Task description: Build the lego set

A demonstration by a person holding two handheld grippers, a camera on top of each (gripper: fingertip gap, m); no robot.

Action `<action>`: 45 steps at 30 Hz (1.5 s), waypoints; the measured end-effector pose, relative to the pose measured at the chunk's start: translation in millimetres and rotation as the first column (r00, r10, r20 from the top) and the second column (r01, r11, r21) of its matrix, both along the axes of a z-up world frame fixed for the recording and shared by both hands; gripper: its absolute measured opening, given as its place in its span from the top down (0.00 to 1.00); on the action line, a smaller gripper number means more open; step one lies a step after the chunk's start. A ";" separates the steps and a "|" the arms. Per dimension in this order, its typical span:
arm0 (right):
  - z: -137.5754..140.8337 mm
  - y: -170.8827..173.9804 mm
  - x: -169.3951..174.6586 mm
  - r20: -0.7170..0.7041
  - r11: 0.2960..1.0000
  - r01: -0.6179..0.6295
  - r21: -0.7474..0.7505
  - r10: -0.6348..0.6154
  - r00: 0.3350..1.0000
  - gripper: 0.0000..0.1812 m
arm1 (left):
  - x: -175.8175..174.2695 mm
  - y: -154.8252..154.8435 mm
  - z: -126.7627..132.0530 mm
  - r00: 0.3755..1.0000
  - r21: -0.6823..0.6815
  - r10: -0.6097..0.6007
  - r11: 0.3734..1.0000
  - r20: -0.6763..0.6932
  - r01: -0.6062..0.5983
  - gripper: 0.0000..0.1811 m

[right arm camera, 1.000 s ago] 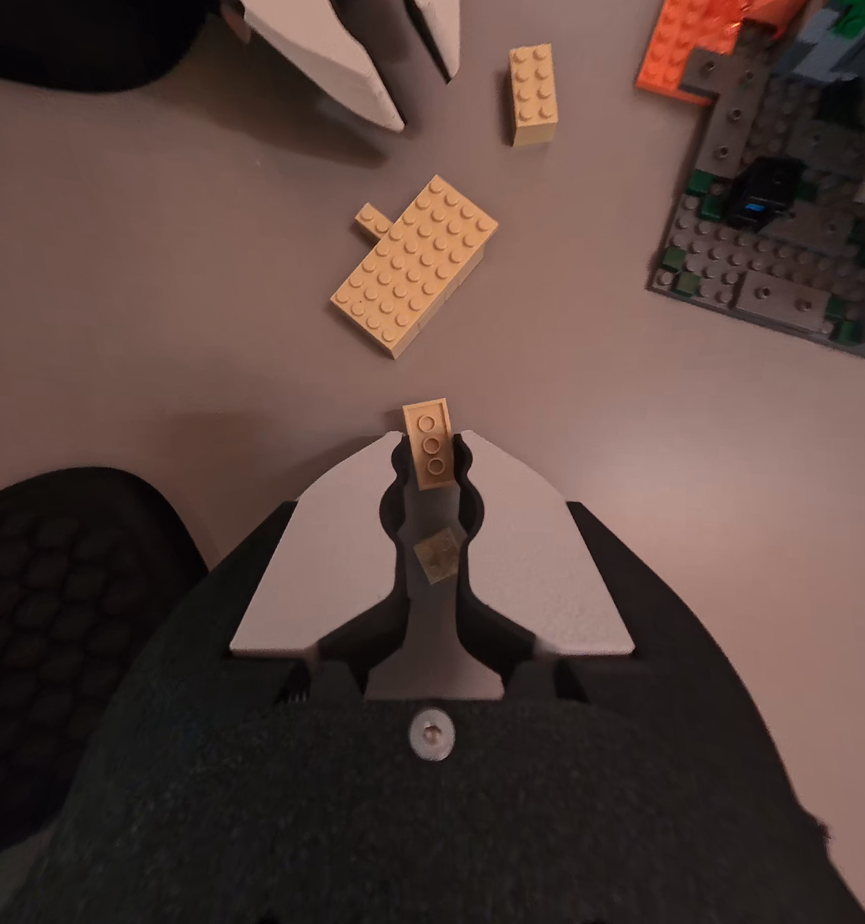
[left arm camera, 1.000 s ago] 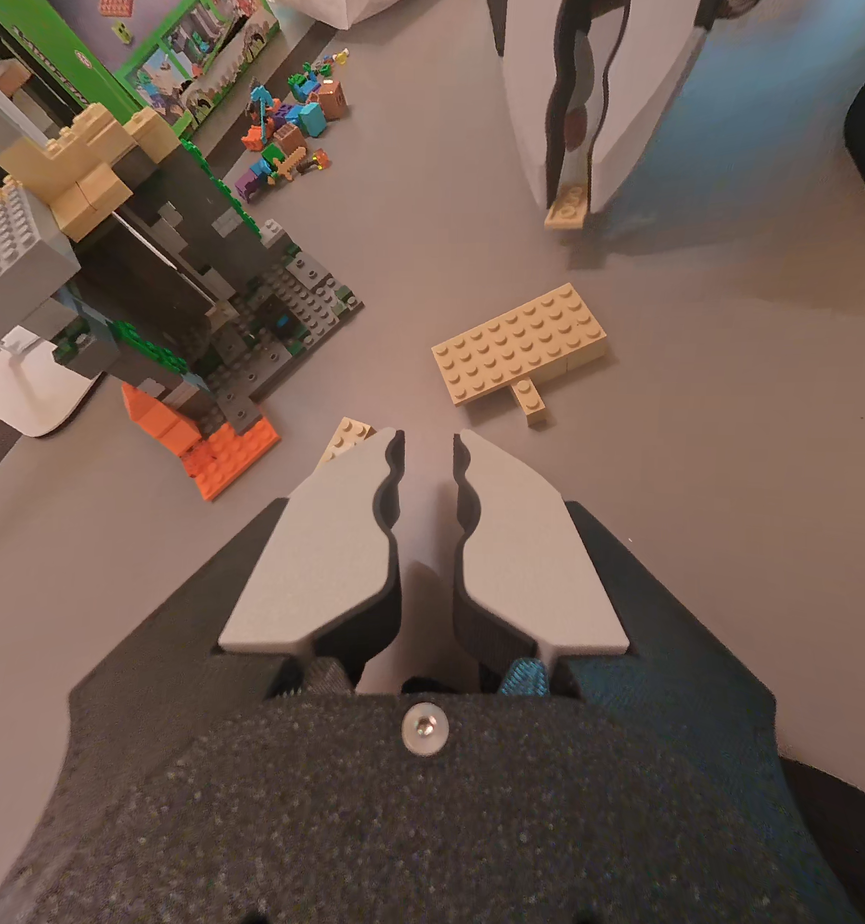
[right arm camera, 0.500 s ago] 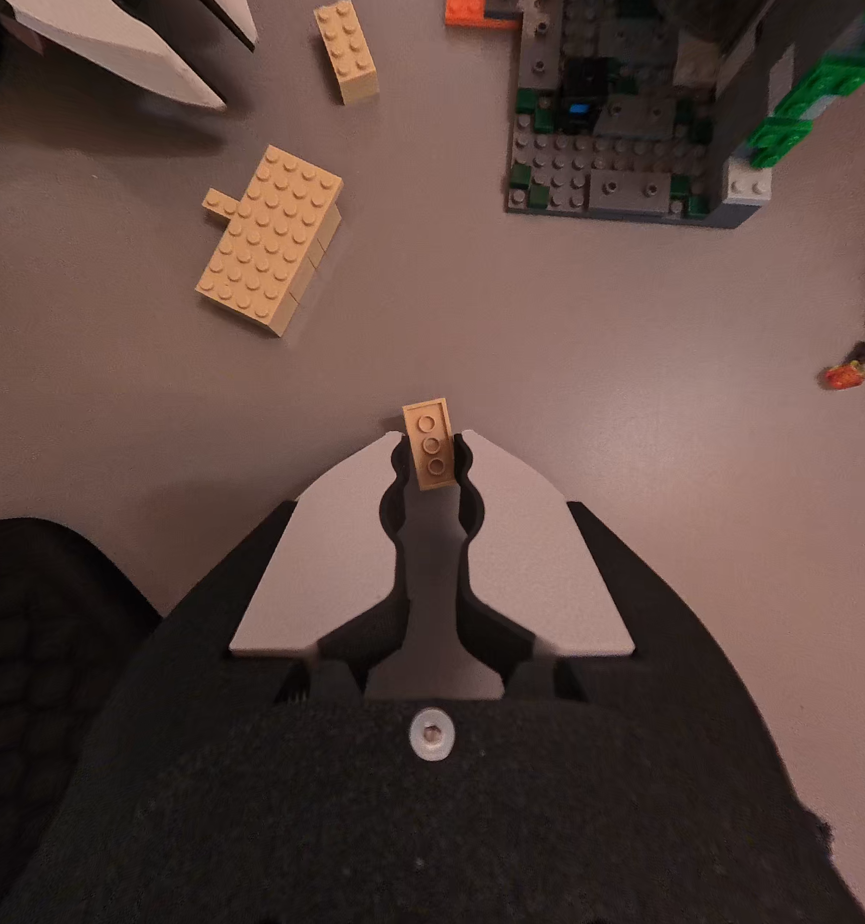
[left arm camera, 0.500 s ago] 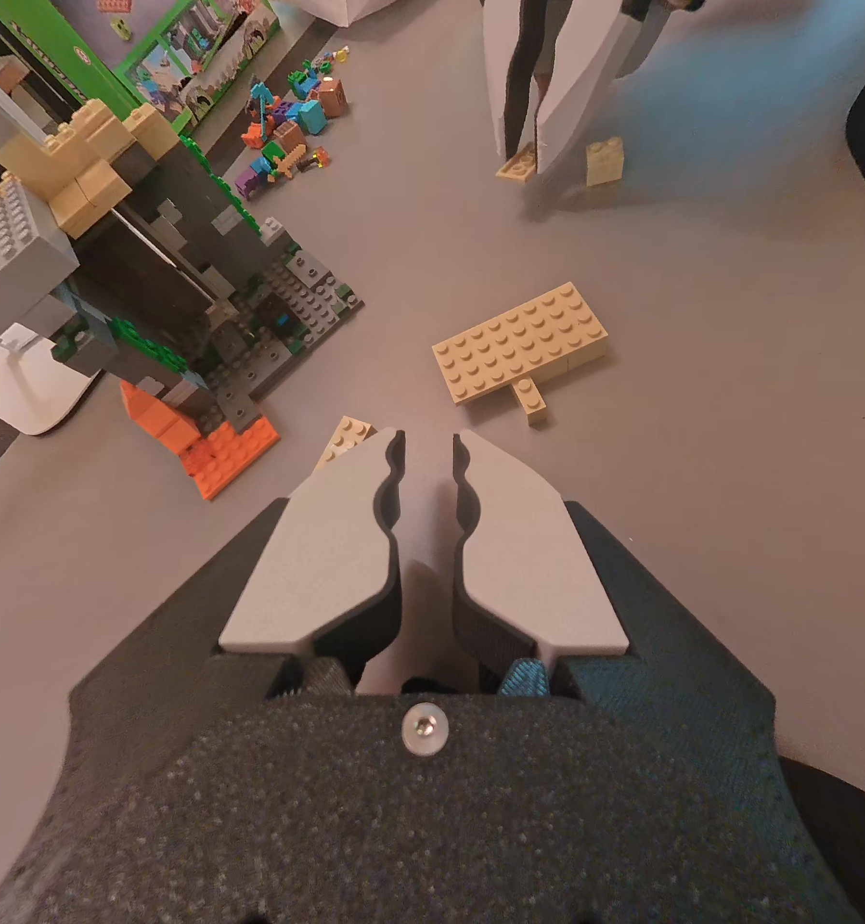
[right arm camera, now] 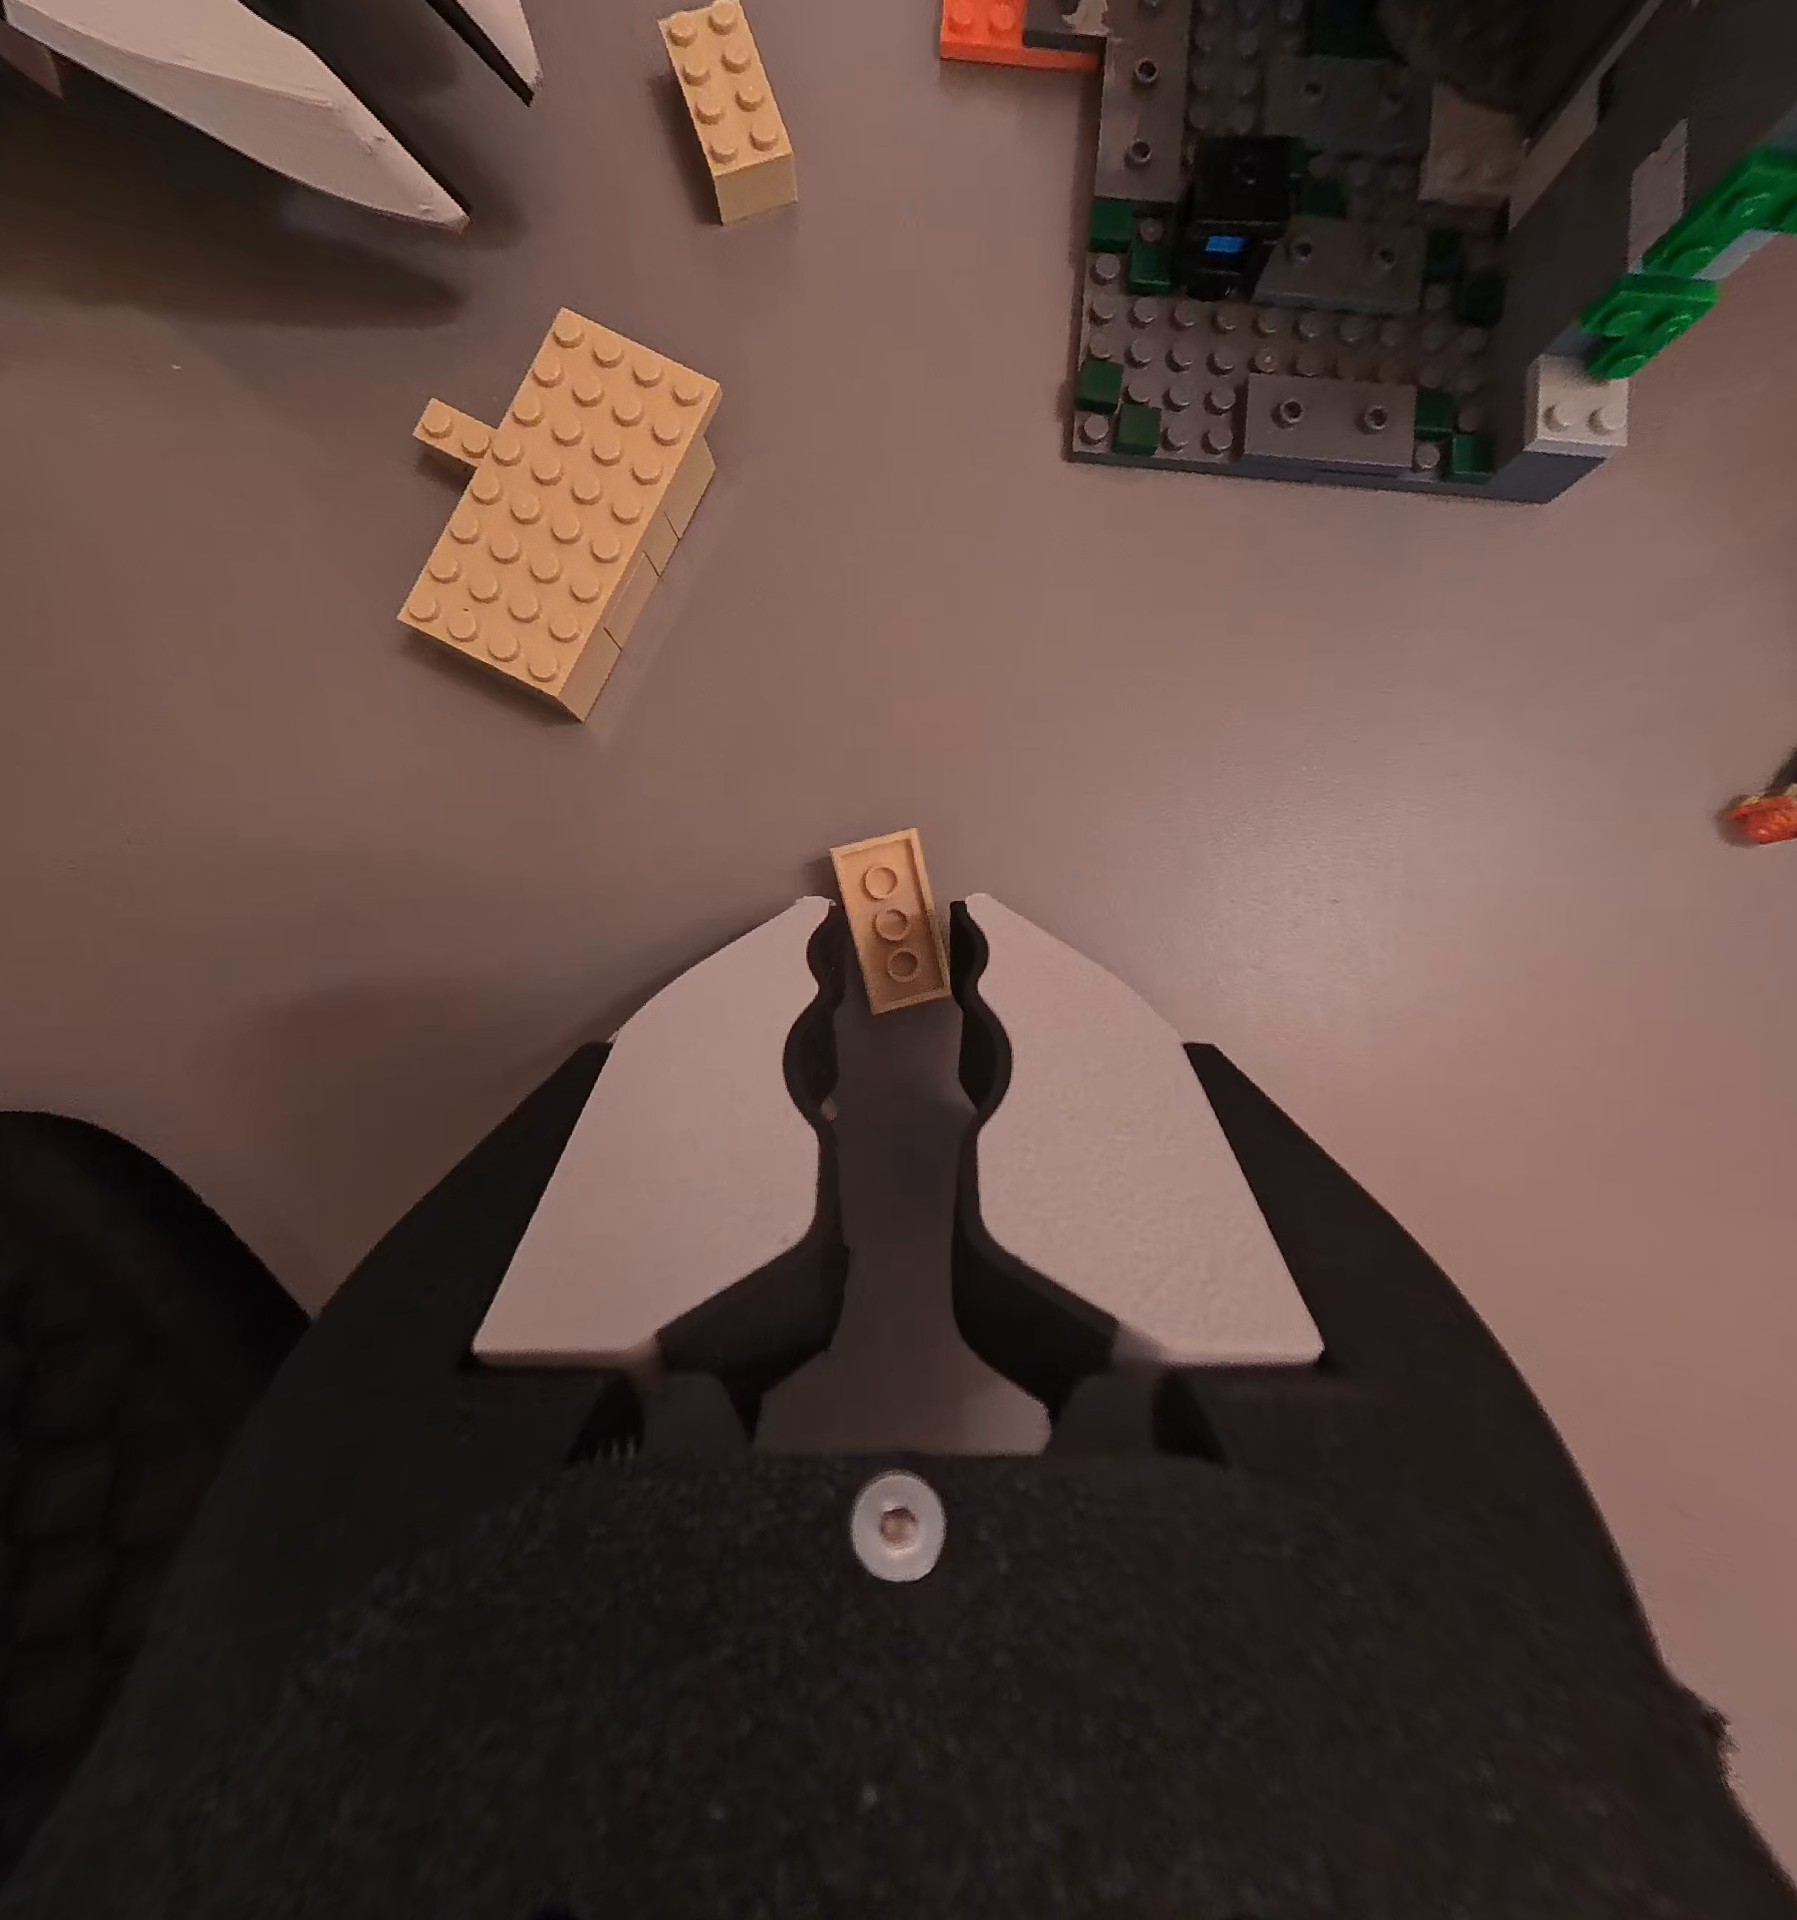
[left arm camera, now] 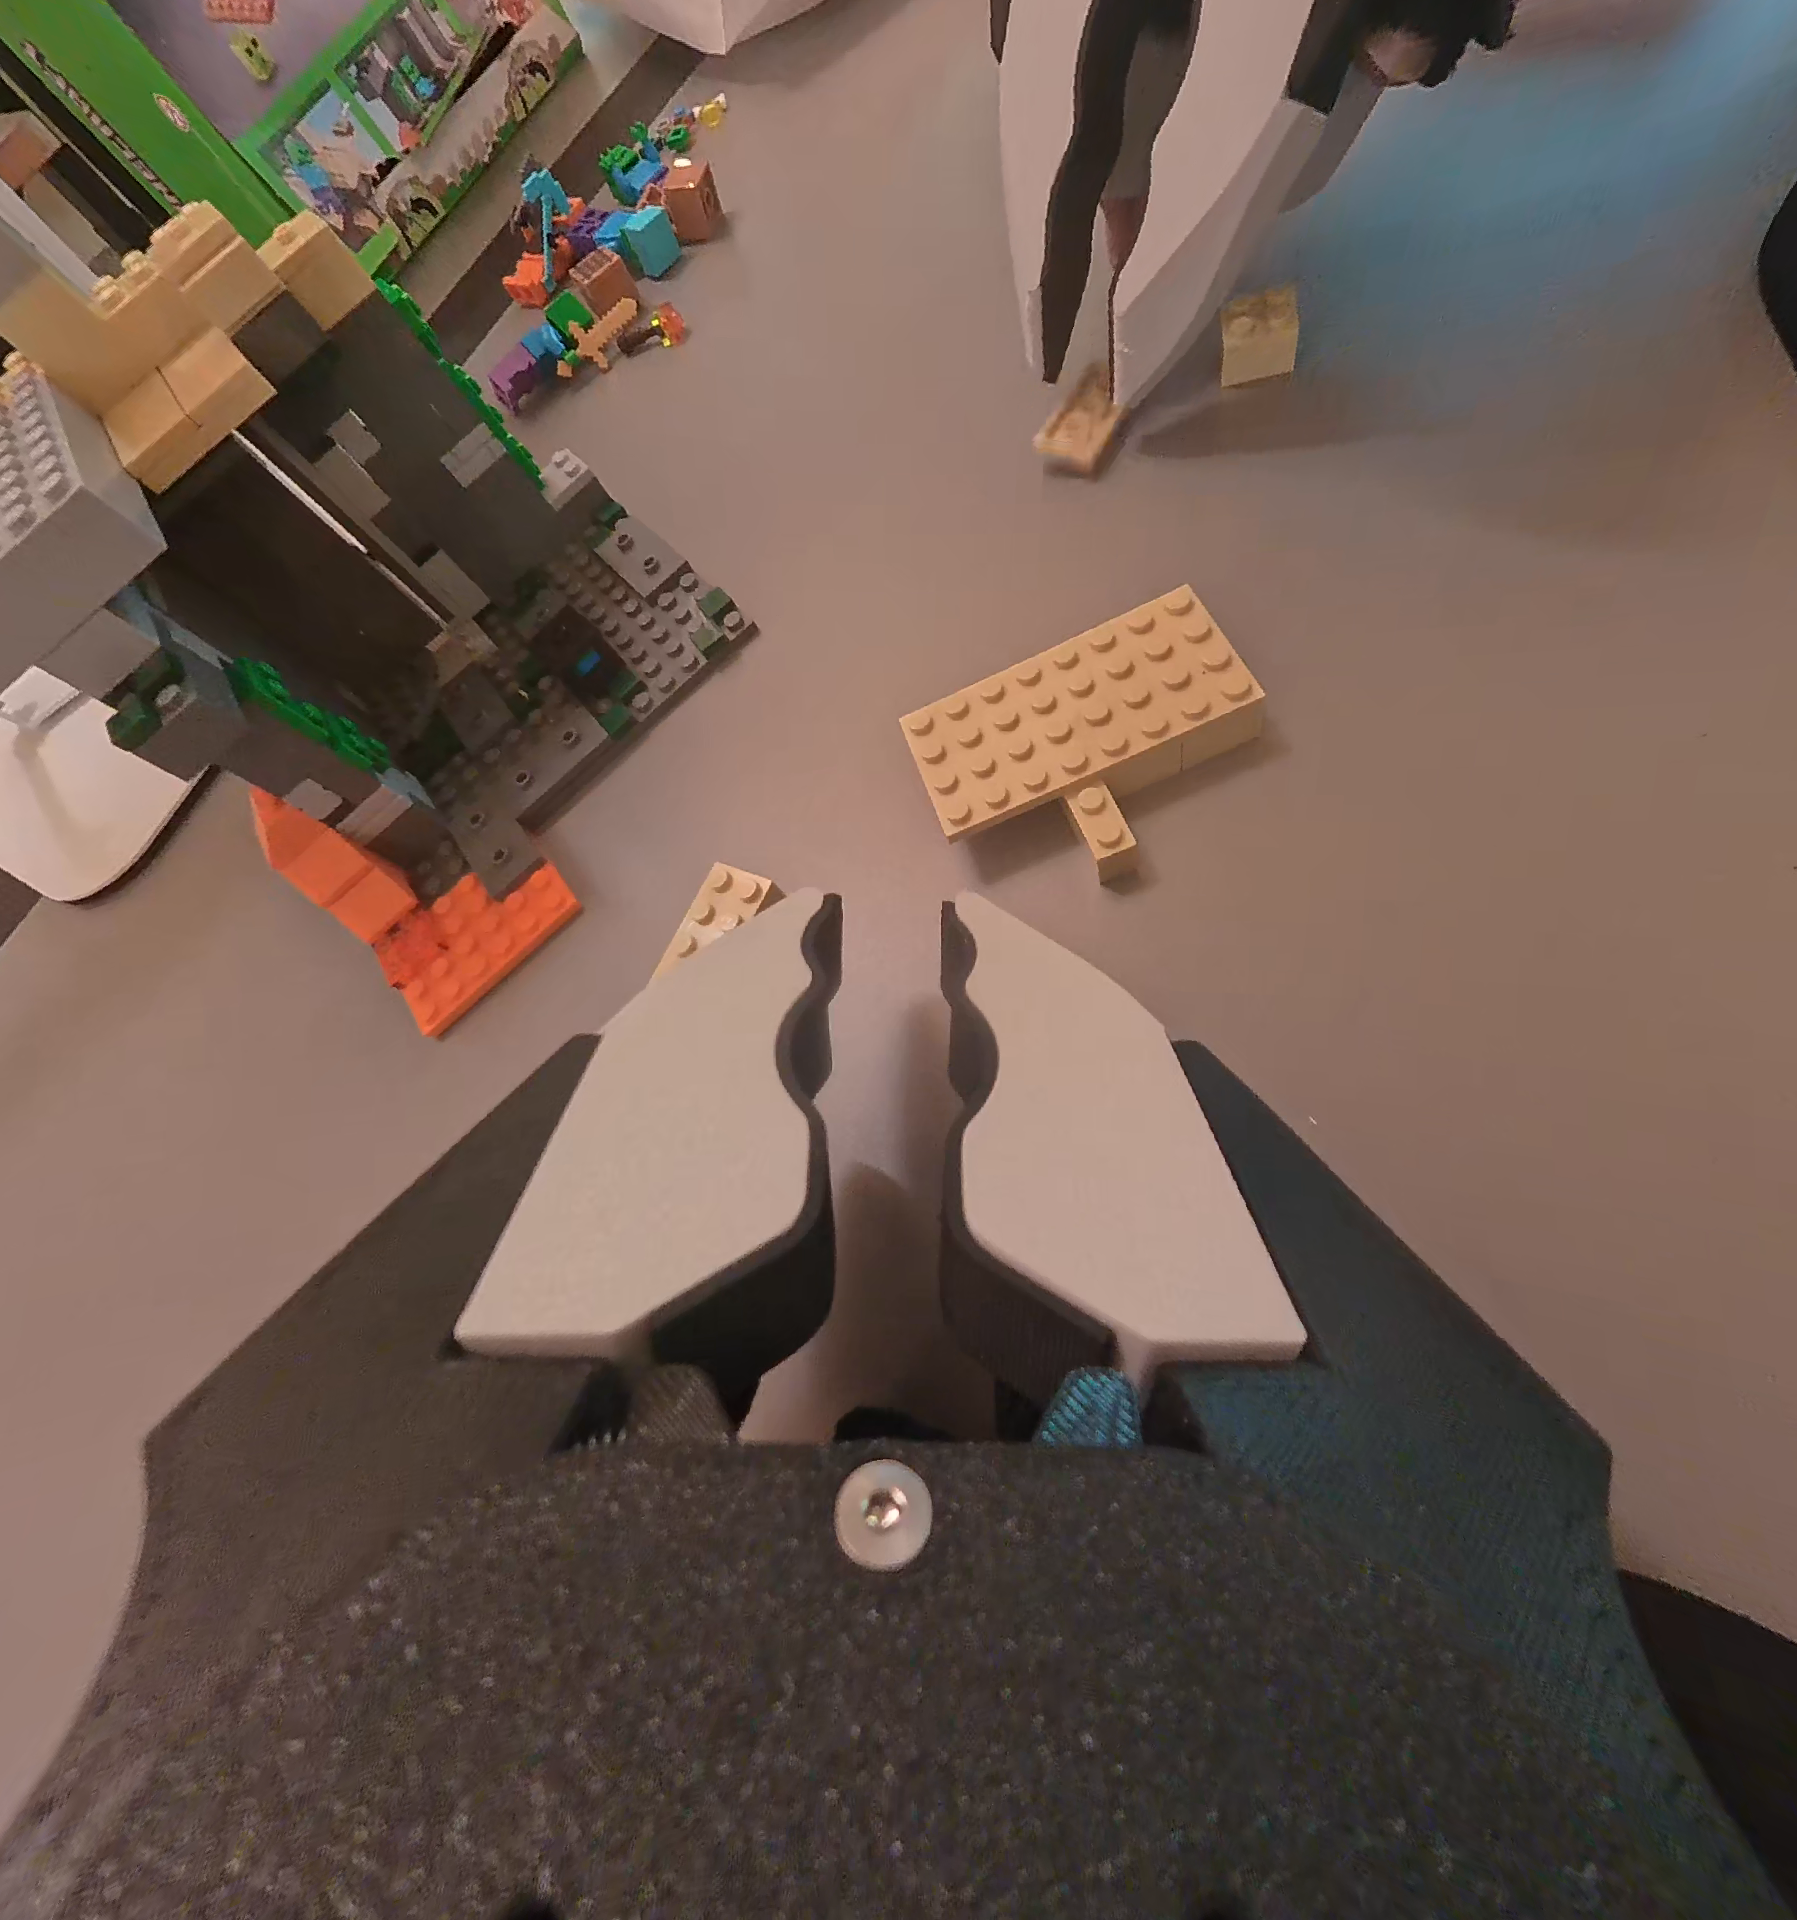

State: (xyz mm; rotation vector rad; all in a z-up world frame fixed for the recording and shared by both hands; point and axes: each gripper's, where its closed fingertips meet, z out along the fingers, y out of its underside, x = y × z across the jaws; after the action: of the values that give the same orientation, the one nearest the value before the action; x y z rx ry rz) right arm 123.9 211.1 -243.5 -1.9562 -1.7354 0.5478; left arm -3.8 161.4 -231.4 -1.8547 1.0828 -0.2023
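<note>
Swinging sideways since a second ago, the right gripper (right arm camera: 892, 906) stayed clamped on a small tan plastic plate (right arm camera: 892, 922), underside showing. Ahead to its left lay the studded tan slab (right arm camera: 561, 509); ahead right, the largely built grey-green model (right arm camera: 1330, 312). Left gripper (left arm camera: 889, 914) hovered, jaws slightly apart, empty. Attaching remained.

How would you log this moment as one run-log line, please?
right gripper: shut on tan plate | left gripper: open, empty | tan assembly: on table
</note>
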 end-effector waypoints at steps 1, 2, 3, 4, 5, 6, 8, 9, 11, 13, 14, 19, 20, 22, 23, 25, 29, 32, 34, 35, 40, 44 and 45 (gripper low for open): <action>0.5 -0.1 0.0 -0.004 1.000 0.001 0.001 -0.001 1.000 0.89 | -0.1 0.0 -0.1 1.000 0.000 0.000 1.000 -0.001 0.000 0.90; 0.9 0.0 0.0 -0.007 1.000 0.003 0.002 -0.003 1.000 0.89 | 0.0 0.0 -0.2 1.000 0.000 0.000 1.000 -0.001 0.000 0.90; 1.4 -0.1 -0.1 -0.012 1.000 0.004 0.003 -0.004 1.000 0.89 | 0.0 0.0 -0.3 1.000 -0.001 0.000 1.000 -0.001 0.000 0.90; 2.1 -0.4 -0.2 -0.018 1.000 0.005 0.002 -0.005 1.000 0.88 | -0.1 0.0 -0.3 1.000 -0.001 0.000 1.000 -0.002 0.000 0.90; 3.2 -0.5 -0.4 -0.024 1.000 0.007 0.003 -0.007 1.000 0.88 | 0.0 0.0 -0.3 1.000 -0.001 0.000 1.000 -0.001 0.000 0.90; 4.5 -0.7 -0.7 -0.030 1.000 0.009 0.005 -0.009 0.999 0.87 | -0.1 0.1 -0.2 1.000 -0.002 0.000 1.000 0.000 0.000 0.90; 8.9 -1.6 -2.2 -0.048 1.000 0.012 0.016 -0.011 0.999 0.86 | -0.2 0.2 -0.1 1.000 -0.002 0.001 1.000 0.001 -0.001 0.90; 11.6 -2.4 -3.3 -0.059 1.000 0.013 0.023 -0.012 0.998 0.86 | -0.2 0.2 -0.2 1.000 -0.002 0.001 1.000 0.001 -0.001 0.90; 17.0 -5.5 -5.9 -0.079 0.999 0.013 0.038 -0.010 0.997 0.85 | -0.3 0.3 -0.2 1.000 -0.003 0.002 1.000 0.001 -0.002 0.90; 22.4 -10.2 -9.8 -0.102 0.998 0.014 0.058 -0.008 0.995 0.84 | -0.4 0.3 -0.2 1.000 -0.003 0.002 1.000 0.002 -0.002 0.90; 25.0 -14.1 -12.5 -0.115 0.998 0.013 0.064 -0.006 0.993 0.83 | -0.4 0.4 -0.2 1.000 -0.004 0.003 1.000 0.002 -0.002 0.90; 29.7 -42.2 -33.1 -0.160 0.994 0.007 0.112 0.011 0.987 0.80 | -0.6 0.7 -0.6 1.000 -0.007 0.004 1.000 0.003 -0.004 0.90; 28.7 -48.2 -38.2 -0.160 0.993 0.010 0.119 0.009 0.987 0.78 | -0.6 0.8 -0.6 1.000 -0.008 0.004 1.000 0.004 -0.004 0.90; 24.5 -60.1 -48.8 -0.155 0.992 0.015 0.125 0.004 0.988 0.75 | -0.8 0.9 -0.6 1.000 -0.009 0.005 1.000 0.006 -0.005 0.90; 20.2 -64.6 -53.3 -0.140 0.992 0.025 0.122 -0.008 0.990 0.74 | -0.8 1.0 -0.6 1.000 -0.009 0.006 1.000 0.006 -0.006 0.90; 8.9 -68.3 -59.9 -0.096 0.992 0.063 0.109 -0.053 0.994 0.73 | -0.9 1.0 -0.6 1.000 -0.009 0.006 1.000 0.006 -0.006 0.90; -4.4 -63.1 -68.3 -0.059 0.987 0.110 0.121 -0.103 0.993 0.78 | -0.9 0.7 -0.1 1.000 -0.005 0.005 1.000 0.006 -0.005 0.90; -3.8 -58.5 -68.1 -0.050 0.987 0.108 0.122 -0.103 0.993 0.79 | -1.2 0.7 0.5 1.000 -0.001 0.006 1.000 0.008 -0.006 0.90; -1.2 -61.4 -67.8 -0.077 0.995 0.096 0.040 -0.093 0.993 0.80 | 1.0 -0.7 3.2 1.000 0.010 -0.013 1.000 0.020 0.013 0.90; 3.8 -66.7 -69.3 -0.121 0.995 0.083 -0.058 -0.090 0.989 0.80 | 3.7 -2.7 6.5 0.999 0.026 -0.038 0.999 0.031 0.037 0.89; 44.3 -87.4 -62.3 -0.355 0.857 -0.132 -0.498 -0.063 0.933 0.80 | 24.4 -24.4 34.4 0.968 0.193 -0.240 0.956 0.077 0.222 0.82; 58.9 -83.6 -51.4 -0.417 0.725 -0.205 -0.657 -0.123 0.901 0.80 | 35.8 -41.7 42.4 0.933 0.246 -0.349 0.915 0.085 0.320 0.81; 63.0 -83.9 -51.4 -0.430 0.689 -0.218 -0.692 -0.149 0.890 0.80 | 37.6 -44.2 42.4 0.927 0.249 -0.364 0.909 0.086 0.334 0.81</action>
State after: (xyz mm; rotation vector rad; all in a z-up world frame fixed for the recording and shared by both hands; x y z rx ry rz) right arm 72.5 127.1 -180.5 -2.0039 -1.3311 1.7960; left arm 33.7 117.2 -189.0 -1.4114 1.2843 -0.3855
